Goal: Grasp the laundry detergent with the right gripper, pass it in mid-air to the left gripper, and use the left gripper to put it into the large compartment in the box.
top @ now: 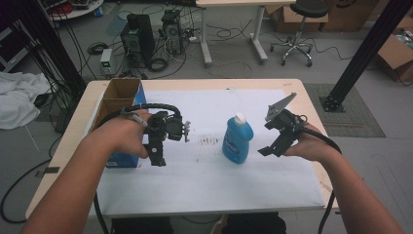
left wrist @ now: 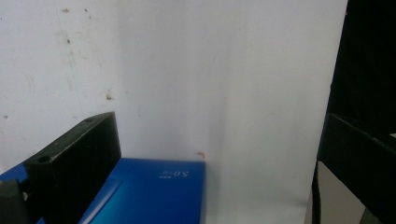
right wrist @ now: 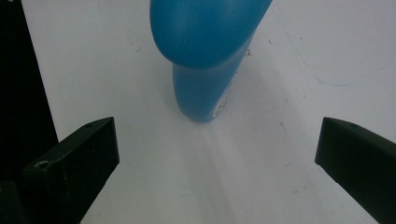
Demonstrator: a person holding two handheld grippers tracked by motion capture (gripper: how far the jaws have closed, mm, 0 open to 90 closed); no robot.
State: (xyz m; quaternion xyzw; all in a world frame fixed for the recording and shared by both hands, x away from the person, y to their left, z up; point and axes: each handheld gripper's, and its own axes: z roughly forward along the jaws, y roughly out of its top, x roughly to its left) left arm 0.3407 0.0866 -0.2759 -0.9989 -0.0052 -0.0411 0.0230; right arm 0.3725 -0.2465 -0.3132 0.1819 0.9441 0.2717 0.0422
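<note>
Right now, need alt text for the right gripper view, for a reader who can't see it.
A blue bottle stands on a white table cover, straight ahead of the right gripper and apart from it. The gripper's two black jaws rise from the bottom corners, spread wide with nothing between them.

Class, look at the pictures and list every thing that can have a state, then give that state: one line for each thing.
Blue plastic bottle with white cap: upright, capped, on the white sheet, ungripped.
Open brown cardboard box with blue side: open at the top, at the table's left edge.
Left gripper: jaws open, holding nothing, beside the box.
Right gripper: jaws open, facing the bottle, not touching it.
</note>
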